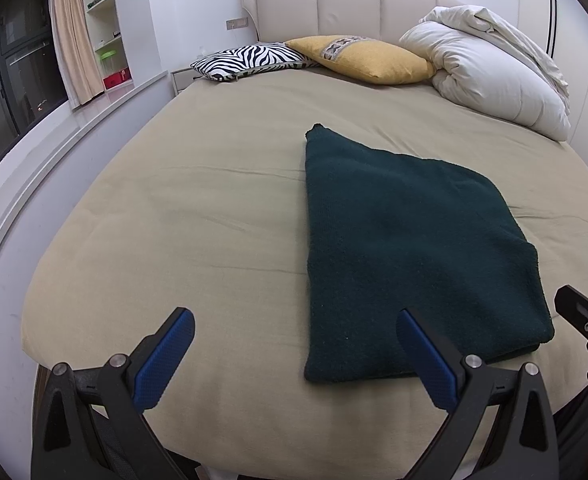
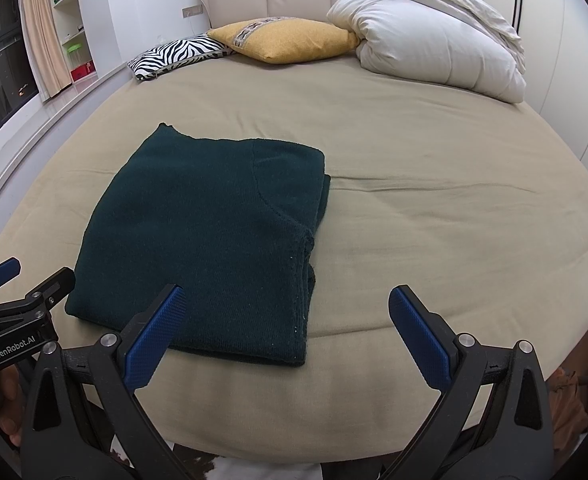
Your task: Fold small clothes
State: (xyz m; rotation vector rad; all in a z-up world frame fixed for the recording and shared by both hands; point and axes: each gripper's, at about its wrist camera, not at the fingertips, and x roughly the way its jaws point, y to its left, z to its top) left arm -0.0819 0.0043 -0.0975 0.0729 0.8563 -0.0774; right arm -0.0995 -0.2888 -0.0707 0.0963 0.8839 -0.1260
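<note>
A dark green knitted garment lies folded flat in a rectangle on the beige bed sheet. It also shows in the right wrist view, with stacked layers along its right edge. My left gripper is open and empty, hovering over the bed's near edge just left of the garment's near corner. My right gripper is open and empty, above the garment's near right corner. The left gripper also shows at the left edge of the right wrist view.
A zebra pillow, a yellow pillow and a rolled white duvet lie at the headboard. A white ledge and shelves run along the left. Beige sheet spreads right of the garment.
</note>
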